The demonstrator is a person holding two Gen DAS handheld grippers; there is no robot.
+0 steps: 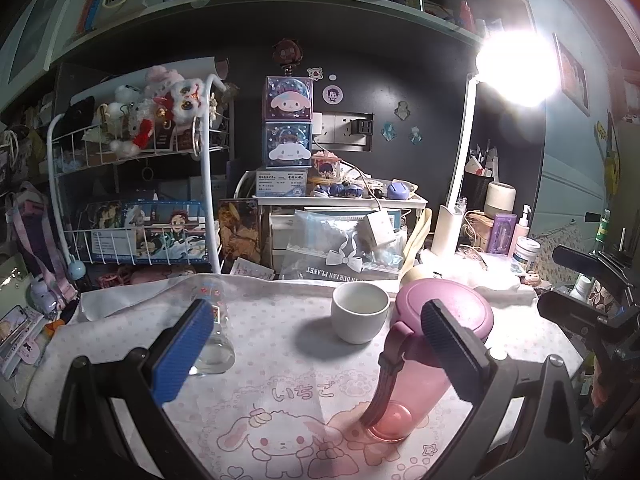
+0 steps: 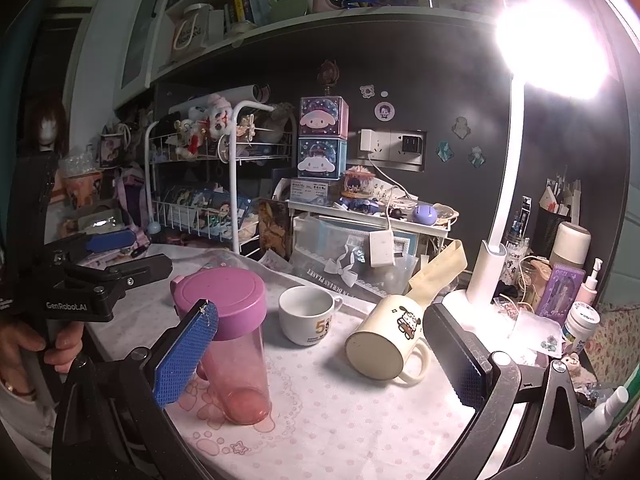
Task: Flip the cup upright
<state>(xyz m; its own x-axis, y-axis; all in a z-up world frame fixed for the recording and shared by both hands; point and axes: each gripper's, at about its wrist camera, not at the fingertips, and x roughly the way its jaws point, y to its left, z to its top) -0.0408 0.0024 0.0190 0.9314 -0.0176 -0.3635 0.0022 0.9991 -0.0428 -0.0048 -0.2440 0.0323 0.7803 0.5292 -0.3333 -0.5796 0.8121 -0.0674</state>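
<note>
- We see the cream mug (image 2: 390, 338), printed with a cartoon dog, lying on its side on the dotted pink tablecloth (image 2: 340, 420), its flat base turned toward the right wrist camera and its handle low on the right, touching the cloth.
- Our right gripper (image 2: 332, 364) hangs above the cloth with its fingers wide apart and nothing between them; the mug lies in the gap ahead, close to the right finger.
- Our left gripper (image 1: 320, 344) is likewise spread wide and holds nothing.
- A pink bottle with a purple lid (image 1: 424, 356) stands on the cloth; in the left wrist view it sits just behind the right finger, whether touching we cannot tell.
- A small white cup (image 1: 360, 312) stands upright between the bottle and the mug, opening upward.
- A clear glass (image 1: 216, 344) stands behind the blue pad of the left finger (image 1: 184, 352).
- A lit desk lamp (image 2: 500, 216) stands at the right rear, its glare washing out the cloth near its base.
- In the right wrist view, a hand (image 2: 36, 344) grips the black handle of the left gripper at the left edge.
</note>
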